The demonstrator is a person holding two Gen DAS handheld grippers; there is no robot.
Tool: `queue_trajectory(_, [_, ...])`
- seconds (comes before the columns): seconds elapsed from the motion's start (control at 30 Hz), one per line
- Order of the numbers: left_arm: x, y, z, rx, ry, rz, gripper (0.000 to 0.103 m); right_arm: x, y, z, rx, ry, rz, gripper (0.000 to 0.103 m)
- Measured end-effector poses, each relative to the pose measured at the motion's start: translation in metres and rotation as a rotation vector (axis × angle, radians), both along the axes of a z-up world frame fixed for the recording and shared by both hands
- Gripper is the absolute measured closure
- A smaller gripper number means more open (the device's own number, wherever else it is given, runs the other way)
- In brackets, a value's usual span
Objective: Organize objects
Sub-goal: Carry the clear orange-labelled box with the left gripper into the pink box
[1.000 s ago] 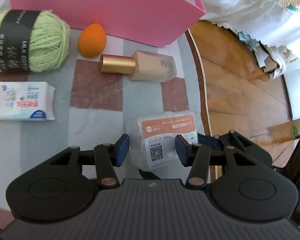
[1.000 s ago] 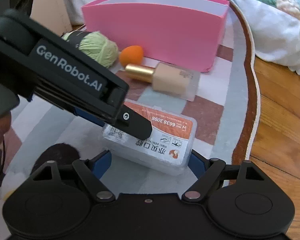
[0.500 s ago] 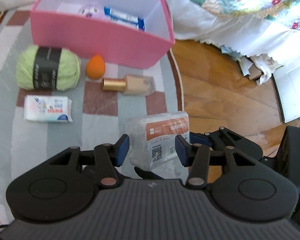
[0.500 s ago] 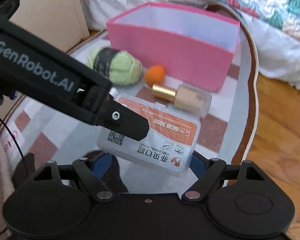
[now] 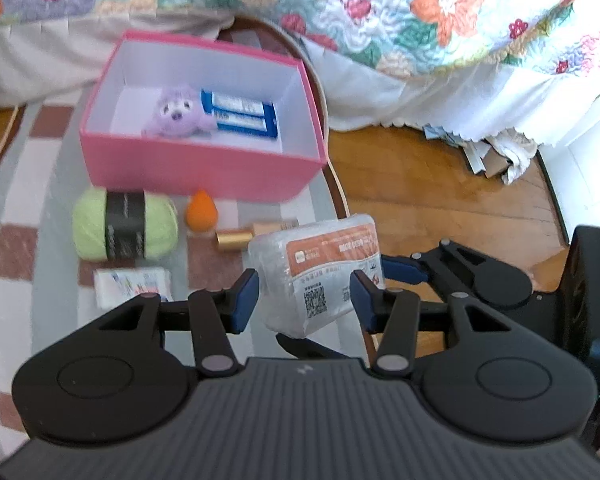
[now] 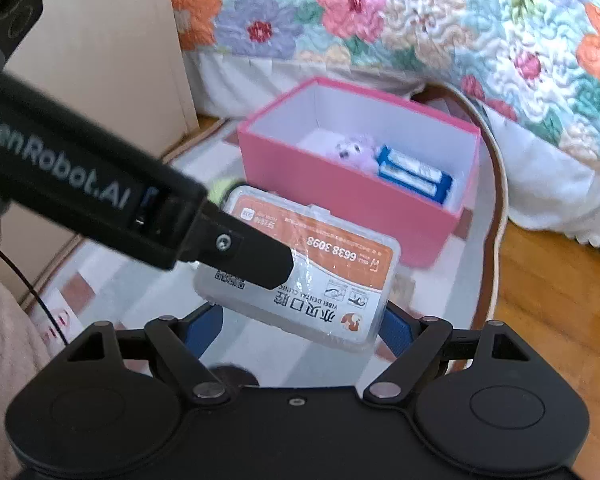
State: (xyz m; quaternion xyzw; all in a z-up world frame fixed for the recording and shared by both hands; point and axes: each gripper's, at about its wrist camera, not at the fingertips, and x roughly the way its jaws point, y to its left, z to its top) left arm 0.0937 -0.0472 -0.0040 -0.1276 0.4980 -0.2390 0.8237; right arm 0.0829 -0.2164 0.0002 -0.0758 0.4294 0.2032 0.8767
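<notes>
The clear plastic case (image 6: 300, 268) hangs in the air near the pink box (image 5: 196, 168), gripped across its length by the right gripper (image 6: 300, 326), jaws wide, and across its narrower width by the left gripper (image 5: 304, 298), part-closed. Sharing it presumably keeps the slick case level; yarn (image 5: 124, 230) and sponge (image 5: 201, 211) wait on the rug (image 5: 40, 280) below

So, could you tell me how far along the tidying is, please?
Done: plush toy and blue packs lie in the pink box. In hand: both grippers, left and right, hold the clear case. Left: yarn, sponge, bottle, tissues.
</notes>
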Motion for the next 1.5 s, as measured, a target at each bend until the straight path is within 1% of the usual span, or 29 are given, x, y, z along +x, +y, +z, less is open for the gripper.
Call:
queue_trajectory(0.1, [0.013, 0.004, 0.011, 0.005, -0.027, 0.022, 0.055, 0.015, 0.006, 0.012, -0.035, -0.028, 0.036, 0.017])
queue_trajectory(0.23, [0.035, 0.009, 0.027, 0.003, -0.063, 0.048, 0.055, 0.038, 0.009, 0.031, -0.047, -0.070, 0.063, 0.017])
queue_trajectory(0.37, [0.062, 0.023, 0.034, -0.054, -0.057, 0.058, 0.055, 0.059, 0.008, 0.044, -0.045, -0.101, 0.084, 0.018])
queue_trajectory(0.47, [0.084, 0.029, 0.033, -0.076, -0.052, 0.072, 0.055, 0.081, 0.006, 0.046, -0.047, -0.099, 0.107, 0.027])
queue_trajectory(0.5, [0.091, 0.029, 0.031, -0.080, -0.049, 0.074, 0.055, 0.089, 0.004, 0.045, -0.040, -0.091, 0.107, 0.028])
queue_trajectory(0.63, [0.122, 0.020, 0.025, -0.046, -0.056, 0.088, 0.055, 0.124, -0.002, 0.039, -0.013, -0.050, 0.091, 0.031])
queue_trajectory(0.7, [0.142, 0.013, 0.016, -0.025, -0.043, 0.099, 0.055, 0.142, -0.005, 0.032, -0.003, -0.020, 0.074, 0.032])
queue_trajectory(0.73, [0.152, 0.009, 0.012, -0.009, -0.035, 0.102, 0.055, 0.155, -0.006, 0.027, 0.001, 0.009, 0.061, 0.032])
queue_trajectory(0.8, [0.173, 0.001, -0.002, 0.020, -0.017, 0.108, 0.055, 0.173, -0.006, 0.016, -0.007, 0.053, 0.038, 0.032])
queue_trajectory(0.83, [0.183, -0.003, -0.010, 0.040, -0.001, 0.104, 0.053, 0.186, -0.006, 0.008, -0.015, 0.082, 0.026, 0.032])
queue_trajectory(0.87, [0.194, -0.005, -0.021, 0.040, 0.021, 0.109, 0.053, 0.194, -0.005, 0.002, -0.027, 0.102, 0.022, 0.032])
queue_trajectory(0.97, [0.219, -0.008, -0.049, 0.020, 0.091, 0.118, 0.053, 0.220, -0.004, -0.022, -0.055, 0.181, -0.010, 0.032])
queue_trajectory(1.07, [0.235, -0.008, -0.075, -0.018, 0.135, 0.129, 0.055, 0.238, -0.008, -0.044, -0.060, 0.246, -0.042, 0.032])
queue_trajectory(1.23, [0.248, -0.004, -0.107, -0.062, 0.178, 0.160, 0.055, 0.257, -0.011, -0.073, -0.052, 0.301, -0.087, 0.032])
queue_trajectory(1.37, [0.253, 0.004, -0.128, -0.099, 0.231, 0.185, 0.055, 0.265, -0.009, -0.087, -0.061, 0.331, -0.092, 0.033])
queue_trajectory(1.5, [0.253, 0.007, -0.145, -0.114, 0.270, 0.197, 0.055, 0.271, -0.007, -0.101, -0.060, 0.379, -0.108, 0.035])
